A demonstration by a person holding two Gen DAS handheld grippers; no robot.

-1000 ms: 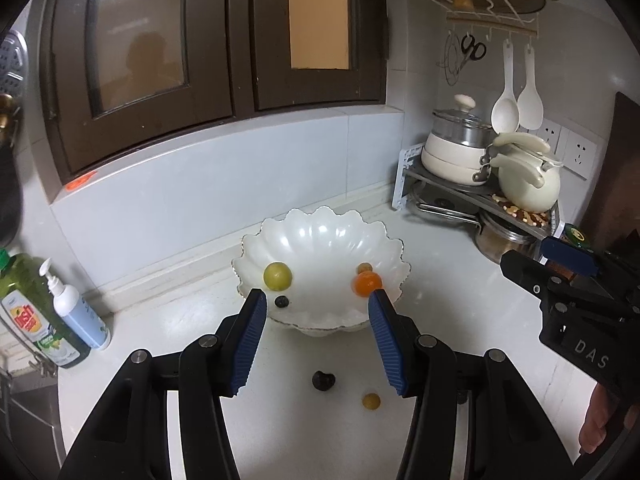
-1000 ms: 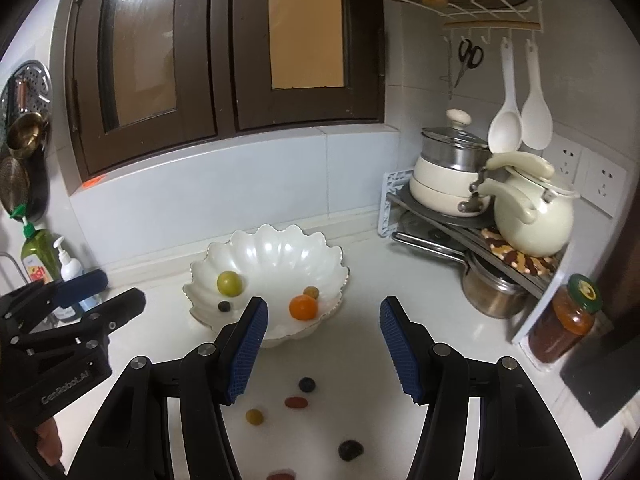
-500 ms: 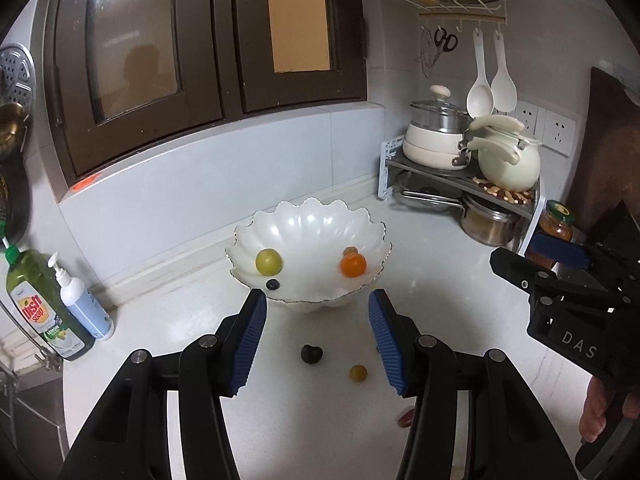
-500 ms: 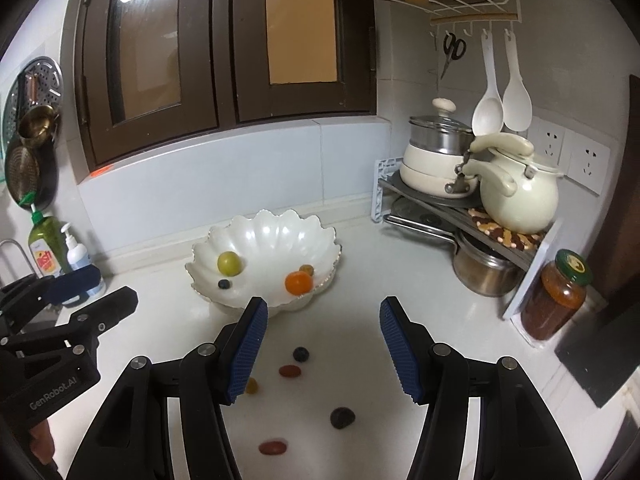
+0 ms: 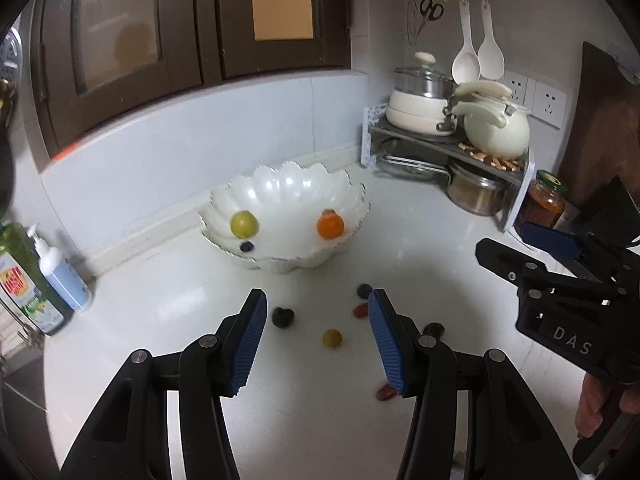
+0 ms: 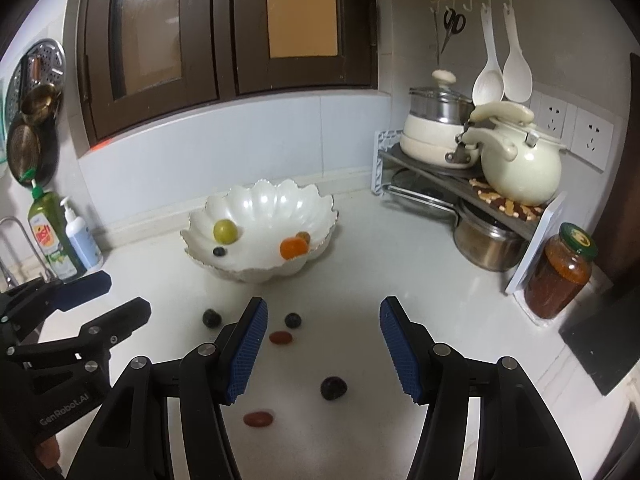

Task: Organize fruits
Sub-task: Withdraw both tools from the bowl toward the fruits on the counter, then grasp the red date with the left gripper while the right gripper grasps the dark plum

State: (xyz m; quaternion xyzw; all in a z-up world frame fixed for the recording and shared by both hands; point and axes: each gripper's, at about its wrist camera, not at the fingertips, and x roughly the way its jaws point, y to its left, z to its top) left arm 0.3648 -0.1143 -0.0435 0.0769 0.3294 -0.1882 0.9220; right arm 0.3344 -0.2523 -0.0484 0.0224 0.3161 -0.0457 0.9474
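Here, scalloped white bowl (image 5: 288, 196), yellow-green fruit (image 5: 243, 224), orange fruit (image 5: 330, 227) inside.

Dim indoor light, ceiling lamp mirrored in cabinet glass (image 6: 140, 20). Soft glare on white worktop (image 5: 180, 304) and bowl (image 5: 288, 188). Strong fisheye bending, black corner vignette. Focus fairly sharp, slight softness at edges.

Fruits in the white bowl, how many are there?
4. A yellow-green fruit sits on the left, a dark berry just in front of it, an orange fruit on the right, and a small brownish fruit behind that. The near wall may hide more.
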